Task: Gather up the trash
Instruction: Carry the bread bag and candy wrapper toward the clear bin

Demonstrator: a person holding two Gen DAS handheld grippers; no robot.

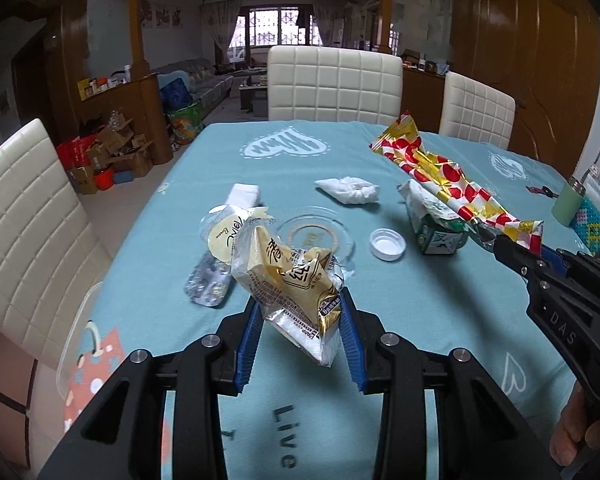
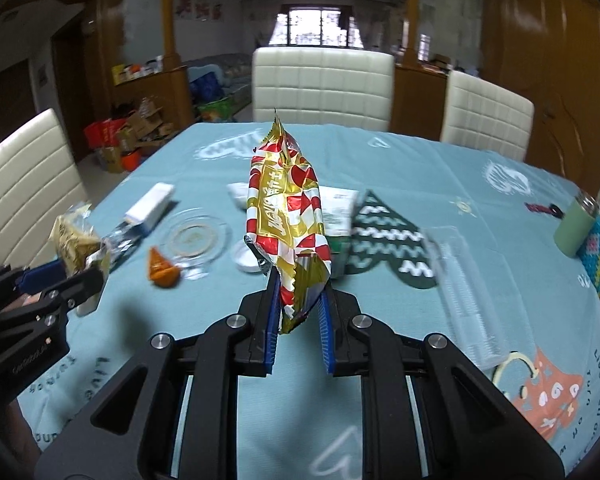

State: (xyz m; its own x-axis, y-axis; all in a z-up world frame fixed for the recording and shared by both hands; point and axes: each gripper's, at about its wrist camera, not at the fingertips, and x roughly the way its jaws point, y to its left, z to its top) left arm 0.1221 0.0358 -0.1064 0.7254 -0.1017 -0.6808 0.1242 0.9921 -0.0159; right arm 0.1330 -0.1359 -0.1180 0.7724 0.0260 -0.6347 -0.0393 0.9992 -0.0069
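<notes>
With both grippers raised over the teal tablecloth, left gripper is clamped on a crumpled gold-and-clear snack wrapper, held off the table at near left. Just beyond it: blister pack, crushed clear bottle, glass ashtray. Mid-table: white bottle cap, with a crumpled tissue farther back. Green carton sits right of the cap. Right gripper grips a red-white-gold snack bag, which stands up above the table. Far right: green tumbler.
</notes>
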